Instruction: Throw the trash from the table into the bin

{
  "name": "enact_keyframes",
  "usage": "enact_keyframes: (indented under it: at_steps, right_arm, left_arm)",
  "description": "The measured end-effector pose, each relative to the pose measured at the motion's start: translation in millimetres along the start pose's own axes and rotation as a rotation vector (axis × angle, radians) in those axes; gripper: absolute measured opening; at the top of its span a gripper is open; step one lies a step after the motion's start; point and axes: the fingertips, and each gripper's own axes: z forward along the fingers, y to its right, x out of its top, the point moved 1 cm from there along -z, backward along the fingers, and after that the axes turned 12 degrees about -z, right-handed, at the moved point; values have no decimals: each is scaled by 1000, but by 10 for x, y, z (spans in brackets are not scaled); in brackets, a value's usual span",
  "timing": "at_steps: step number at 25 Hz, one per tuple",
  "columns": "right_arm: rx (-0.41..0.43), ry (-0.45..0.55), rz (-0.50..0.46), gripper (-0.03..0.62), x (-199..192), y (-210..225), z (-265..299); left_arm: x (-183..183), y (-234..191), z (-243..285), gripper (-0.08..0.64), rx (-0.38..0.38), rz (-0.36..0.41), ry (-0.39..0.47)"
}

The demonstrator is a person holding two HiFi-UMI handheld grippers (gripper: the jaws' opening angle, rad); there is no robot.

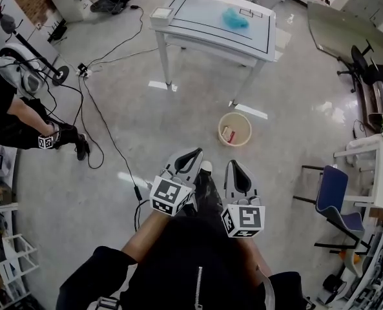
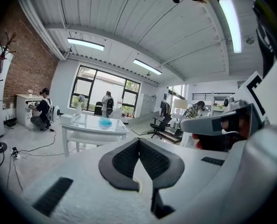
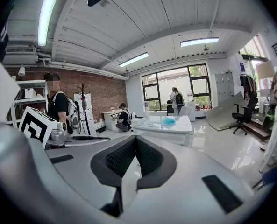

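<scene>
left gripper [image 1: 190,154] and right gripper [image 1: 233,165] closed, empty, blue trash [image 1: 235,19] on table [image 1: 210,41] well ahead, bin [image 1: 248,132] between

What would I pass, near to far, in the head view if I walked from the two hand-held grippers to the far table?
Left hand-held gripper and right hand-held gripper, side by side → round bin on the floor → white table → blue trash lying on it.

bare floor [image 1: 178,128] runs to the table [image 1: 204,24]; only the bin [image 1: 235,114] stands between.
</scene>
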Motion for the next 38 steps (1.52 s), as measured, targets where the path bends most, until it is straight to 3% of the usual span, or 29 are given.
enact_keyframes:
  at_steps: [21, 38]
  right_arm:
    - [106, 27, -16, 9, 414, 1011, 1517]
    - [119, 6, 31, 9, 365, 1608, 2218]
  left_arm:
    - [833, -605, 1456, 8, 92, 42, 33]
    - [1058, -958, 2225, 8, 132, 38, 24]
